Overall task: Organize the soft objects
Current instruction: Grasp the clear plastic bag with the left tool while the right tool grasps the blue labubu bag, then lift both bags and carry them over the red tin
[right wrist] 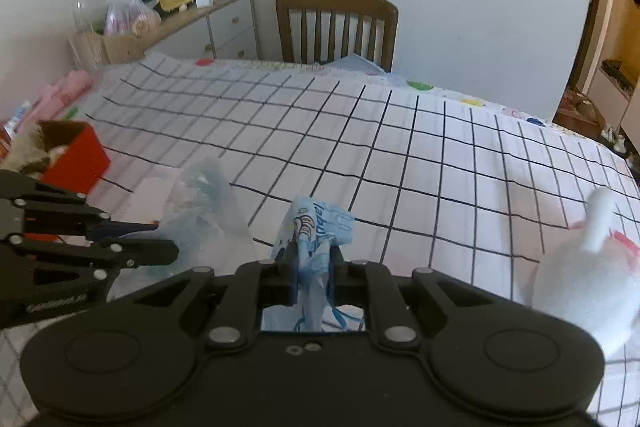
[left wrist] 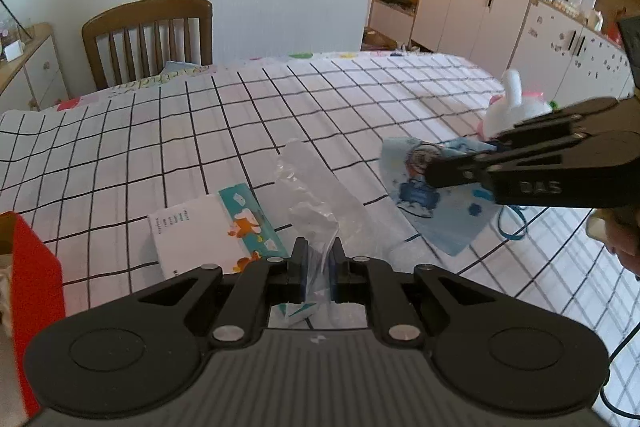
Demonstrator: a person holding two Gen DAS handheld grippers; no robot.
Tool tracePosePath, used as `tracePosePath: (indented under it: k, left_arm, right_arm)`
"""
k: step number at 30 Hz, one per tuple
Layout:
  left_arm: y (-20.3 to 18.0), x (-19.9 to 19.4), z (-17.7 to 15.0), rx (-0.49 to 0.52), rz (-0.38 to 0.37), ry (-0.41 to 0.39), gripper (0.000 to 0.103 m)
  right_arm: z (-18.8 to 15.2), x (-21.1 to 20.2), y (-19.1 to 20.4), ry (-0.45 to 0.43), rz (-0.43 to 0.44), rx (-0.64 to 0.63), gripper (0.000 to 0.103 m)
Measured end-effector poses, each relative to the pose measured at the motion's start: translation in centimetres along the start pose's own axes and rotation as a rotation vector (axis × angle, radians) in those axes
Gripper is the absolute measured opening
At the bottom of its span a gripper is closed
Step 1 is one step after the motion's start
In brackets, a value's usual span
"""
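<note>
The mask (right wrist: 320,227), a blue printed face mask, is pinched between my right fingers (right wrist: 314,267). They are closed on its folded cloth, and the cloth bunches up above the tips while a thin blue ear loop hangs below them. In the left view the mask (left wrist: 424,187) is at the right of the table (left wrist: 200,131), with its far edge curled up and its lower corner near the checked cloth. My right gripper reaches in from the right edge and grips it there.

My left fingers (left wrist: 318,267) are closed too, on a clear plastic bag (left wrist: 316,187). The bag stands up crumpled from the tips and leans away over the table. In the right view the bag (right wrist: 208,211) is just left of the mask, with my left gripper coming in from the left edge.

A flat white packet (left wrist: 208,235) with a teal strip and orange animals lies on the table, just left of the bag. A red box (right wrist: 78,159) sits further left, near the table's edge, with something furry in it. A white plush toy (right wrist: 588,275) with pink trim stands at the right, just beyond the mask. A wooden chair (left wrist: 150,35) is at the far side of the table.
</note>
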State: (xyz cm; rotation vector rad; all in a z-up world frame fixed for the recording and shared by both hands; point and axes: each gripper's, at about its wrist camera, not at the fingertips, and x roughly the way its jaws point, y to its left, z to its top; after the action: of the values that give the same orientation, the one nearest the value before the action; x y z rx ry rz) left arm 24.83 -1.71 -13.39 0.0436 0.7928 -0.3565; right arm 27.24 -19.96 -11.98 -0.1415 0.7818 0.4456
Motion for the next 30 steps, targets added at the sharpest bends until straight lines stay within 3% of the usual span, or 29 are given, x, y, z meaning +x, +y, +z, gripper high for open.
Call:
tracePosePath:
  k: [10, 17, 30]
  left_arm:
    - [2.0, -5.6, 0.3, -0.06, -0.023, -0.046, 0.01]
    - [4.0, -10.0, 0.1, -0.091, 0.006, -0.095, 0.01]
    - [9.3, -17.5, 0.0, -0.121, 0.186, -0.181, 0.01]
  right_arm:
    - [1.0, -5.7, 4.1, -0.06, 0.05, -0.026, 0.012]
    - [2.0, -8.3, 7.4, -0.093, 0.084, -0.079, 0.012]
    - [3.8, -9.4, 12.7, -0.13, 0.163, -0.157, 0.012]
